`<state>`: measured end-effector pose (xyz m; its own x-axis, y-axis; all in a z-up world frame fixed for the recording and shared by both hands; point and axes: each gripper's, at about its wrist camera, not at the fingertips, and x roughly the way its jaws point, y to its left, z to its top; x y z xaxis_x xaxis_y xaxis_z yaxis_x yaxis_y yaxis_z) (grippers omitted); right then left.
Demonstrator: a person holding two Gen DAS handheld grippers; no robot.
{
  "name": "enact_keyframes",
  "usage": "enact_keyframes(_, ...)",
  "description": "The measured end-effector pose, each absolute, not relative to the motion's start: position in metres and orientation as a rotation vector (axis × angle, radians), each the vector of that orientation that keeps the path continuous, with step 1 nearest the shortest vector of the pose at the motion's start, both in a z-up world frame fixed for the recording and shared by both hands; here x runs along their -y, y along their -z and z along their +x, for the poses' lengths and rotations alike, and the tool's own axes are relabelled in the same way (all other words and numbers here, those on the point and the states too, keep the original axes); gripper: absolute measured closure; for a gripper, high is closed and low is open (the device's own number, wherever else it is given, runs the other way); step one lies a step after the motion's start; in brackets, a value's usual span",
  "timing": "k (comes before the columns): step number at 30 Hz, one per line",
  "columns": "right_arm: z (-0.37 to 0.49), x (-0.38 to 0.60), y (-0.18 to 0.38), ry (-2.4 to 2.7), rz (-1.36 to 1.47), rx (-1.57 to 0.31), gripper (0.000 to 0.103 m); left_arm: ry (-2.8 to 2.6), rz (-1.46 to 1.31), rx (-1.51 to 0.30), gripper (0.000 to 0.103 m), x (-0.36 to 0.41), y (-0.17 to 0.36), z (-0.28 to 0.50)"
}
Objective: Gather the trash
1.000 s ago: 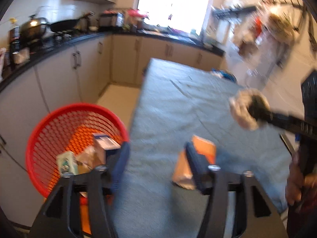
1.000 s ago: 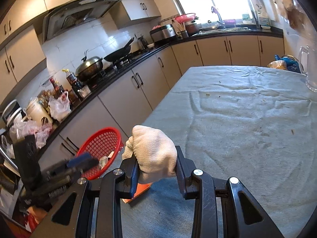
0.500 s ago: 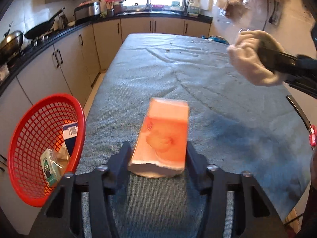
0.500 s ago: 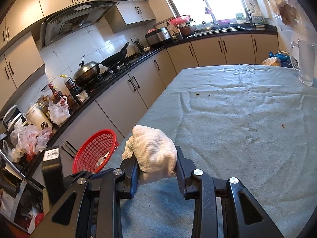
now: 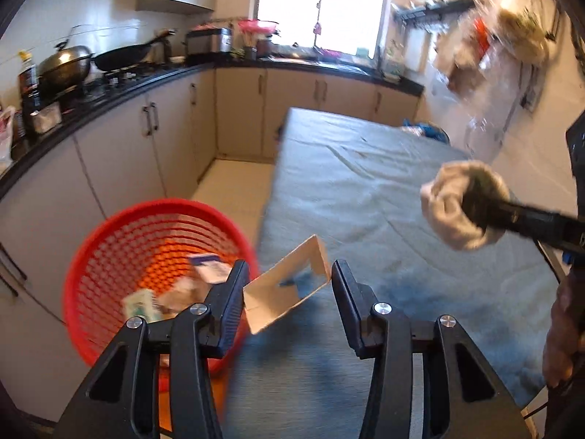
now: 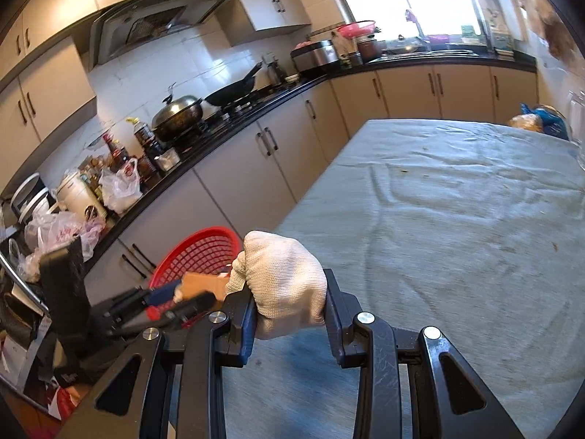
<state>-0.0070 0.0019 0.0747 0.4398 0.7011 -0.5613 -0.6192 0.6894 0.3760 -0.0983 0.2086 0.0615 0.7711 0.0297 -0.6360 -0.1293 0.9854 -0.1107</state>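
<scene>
My left gripper [image 5: 287, 291] is shut on an open carton [image 5: 289, 289] and holds it tilted at the table's left edge, beside the red basket [image 5: 109, 241]. The basket holds a few pieces of trash [image 5: 175, 289]. My right gripper [image 6: 289, 303] is shut on a wadded white cloth glove [image 6: 281, 281] above the grey tablecloth [image 6: 457, 219]. In the right wrist view the left gripper [image 6: 175, 300] holds the orange carton [image 6: 201, 285] over the basket [image 6: 193, 252].
Beige cabinets [image 5: 120, 153] and a black counter with a wok [image 6: 234, 91] and pots run along the left. A blue bag [image 6: 544, 120] and a clear jug [image 6: 577, 131] stand at the table's far right. Floor [image 5: 234, 183] shows between table and cabinets.
My left gripper closed on the orange carton, lifted it off the table and swung it left toward the basket. The right gripper still holds the glove and moved little.
</scene>
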Motion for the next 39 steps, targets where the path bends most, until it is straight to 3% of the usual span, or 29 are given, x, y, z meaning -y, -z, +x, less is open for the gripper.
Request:
enact_keyframes(15,-0.013,-0.121,-0.058,-0.954,0.015,-0.837,0.068,-0.245,-0.263,-0.674,0.061,-0.309,-0.053,-0.126)
enact_keyframes(20,-0.008,-0.161,-0.047,-0.946,-0.029,-0.868,0.063,-0.272,-0.274,-0.677,0.061,-0.32,-0.049,-0.137)
enact_keyframes(22,-0.004,-0.171,-0.045,-0.944,-0.017,-0.889,0.05,-0.282,-0.277,-0.679,0.059,-0.323,-0.047,-0.141)
enact_keyframes(24,-0.004,-0.174,-0.048,-0.951,-0.005,-0.879,0.043,-0.297,-0.274,-0.675,0.053,-0.324,-0.047,-0.145)
enact_keyframes(27,-0.008,-0.168,-0.059,-0.952,-0.007,-0.837,0.043,-0.324,-0.268,-0.663,0.042,-0.324,-0.049,-0.153)
enact_keyframes(32,-0.015,-0.143,-0.072,-0.932,0.03,-0.797,0.036,-0.382,-0.269,-0.609,0.034,-0.313,-0.056,-0.162)
enact_keyframes(35,-0.018,-0.122,-0.075,-0.914,0.05,-0.787,0.032,-0.418,-0.28,-0.581,0.022,-0.303,-0.058,-0.167)
enact_keyframes(39,-0.024,-0.092,-0.075,-0.882,0.069,-0.777,0.028,-0.465,-0.238,-0.574,0.021,-0.283,-0.057,-0.167)
